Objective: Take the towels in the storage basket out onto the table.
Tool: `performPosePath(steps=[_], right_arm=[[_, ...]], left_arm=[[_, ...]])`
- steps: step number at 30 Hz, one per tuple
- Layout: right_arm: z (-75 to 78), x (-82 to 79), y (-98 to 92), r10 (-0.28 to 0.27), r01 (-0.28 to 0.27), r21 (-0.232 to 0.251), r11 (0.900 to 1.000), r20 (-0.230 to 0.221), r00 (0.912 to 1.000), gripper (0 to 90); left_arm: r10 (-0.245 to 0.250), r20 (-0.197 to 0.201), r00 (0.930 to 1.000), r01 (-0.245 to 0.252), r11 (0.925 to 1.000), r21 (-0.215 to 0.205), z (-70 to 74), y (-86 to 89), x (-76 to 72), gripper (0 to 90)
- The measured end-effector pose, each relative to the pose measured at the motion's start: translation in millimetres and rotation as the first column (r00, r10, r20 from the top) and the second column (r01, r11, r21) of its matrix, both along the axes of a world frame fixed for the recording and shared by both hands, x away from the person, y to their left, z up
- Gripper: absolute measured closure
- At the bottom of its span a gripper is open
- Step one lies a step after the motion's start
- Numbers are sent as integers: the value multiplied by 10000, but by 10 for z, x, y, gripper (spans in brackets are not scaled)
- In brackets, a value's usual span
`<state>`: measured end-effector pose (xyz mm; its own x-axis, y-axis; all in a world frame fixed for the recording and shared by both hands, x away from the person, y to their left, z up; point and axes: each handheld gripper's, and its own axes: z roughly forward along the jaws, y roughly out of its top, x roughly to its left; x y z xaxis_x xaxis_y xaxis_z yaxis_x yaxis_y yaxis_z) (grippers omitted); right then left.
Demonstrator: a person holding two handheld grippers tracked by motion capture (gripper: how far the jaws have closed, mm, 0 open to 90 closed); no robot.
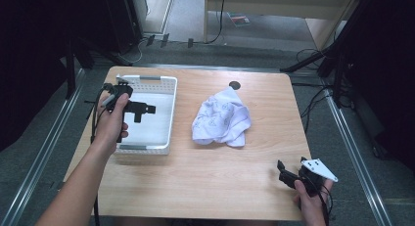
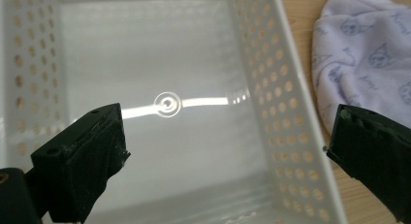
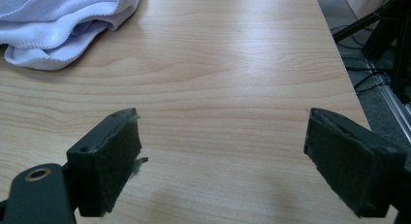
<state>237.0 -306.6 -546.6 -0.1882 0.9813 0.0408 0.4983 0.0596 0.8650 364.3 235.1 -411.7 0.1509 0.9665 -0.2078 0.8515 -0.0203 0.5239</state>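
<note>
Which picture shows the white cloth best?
The high view shows it best: the whole cloth lies crumpled on the table, right of the basket. The left gripper view catches just its printed edge at the right. The right gripper view catches a folded corner at the upper left.

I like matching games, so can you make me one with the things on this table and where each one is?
Things:
1. white perforated plastic basket
2. crumpled pale lilac printed cloth
3. left hand-held gripper
4. right hand-held gripper

Places:
A. low over the table's near right corner
B. in the middle of the light wooden table
D. on the table's left side
C. held above the basket

Pairs: 1-D, 2-B, 3-C, 4-A
</note>
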Motion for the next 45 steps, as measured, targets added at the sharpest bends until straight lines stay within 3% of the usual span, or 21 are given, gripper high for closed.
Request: performPosePath(steps=[4, 12, 17, 21, 24, 26, 29, 36, 38, 41, 45], right_arm=[[0, 1, 3, 17, -17, -17, 10000, -13, 10000, 134], [-1, -4, 10, 18, -18, -135, 9999, -21, 10000, 134], [-2, -7, 14, 7, -7, -164, 9999, -34, 10000, 133], [-2, -8, 17, -29, 28, -203, 9998, -35, 10000, 133], [-2, -7, 16, -39, 38, -200, 9998, -44, 10000, 134], [-2, -7, 16, -54, 53, -199, 9998, -44, 10000, 133], [-2, -7, 18, -55, 54, -219, 9997, -38, 10000, 133], [-2, -7, 18, -59, 58, -237, 9997, -35, 10000, 133], [-2, -8, 19, -65, 64, -247, 9997, -41, 10000, 133], [-2, -7, 20, -68, 67, -249, 9997, -48, 10000, 133], [-2, -7, 20, -68, 66, -271, 9996, -50, 10000, 133]], left_arm=[[380, 324, 9988, -374, 9991, -188, -52, 187, -145, 7], [760, 546, 9956, -757, 9971, -77, -191, 458, -453, 7], [1148, 1141, 9868, -1119, 9932, -311, -232, 597, -696, 7], [1314, 1703, 9766, -1321, 9912, -78, -306, 684, -896, 7], [1306, 2257, 9654, -1348, 9909, 29, -386, 739, -1032, 7], [1416, 2579, 9558, -1373, 9899, -346, -443, 787, -1124, 7], [1534, 3159, 9363, -1444, 9882, -519, -527, 847, -1266, 7], [1844, 4466, 8755, -1692, 9828, -741, -725, 978, -1550, 8], [1898, 4652, 8646, -1701, 9818, -843, -773, 1003, -1594, 7], [1842, 4935, 8500, -1777, 9822, -604, -910, 1040, -1648, 8], [2045, 4900, 8474, -1996, 9779, -629, -1127, 1109, -1696, 8]])
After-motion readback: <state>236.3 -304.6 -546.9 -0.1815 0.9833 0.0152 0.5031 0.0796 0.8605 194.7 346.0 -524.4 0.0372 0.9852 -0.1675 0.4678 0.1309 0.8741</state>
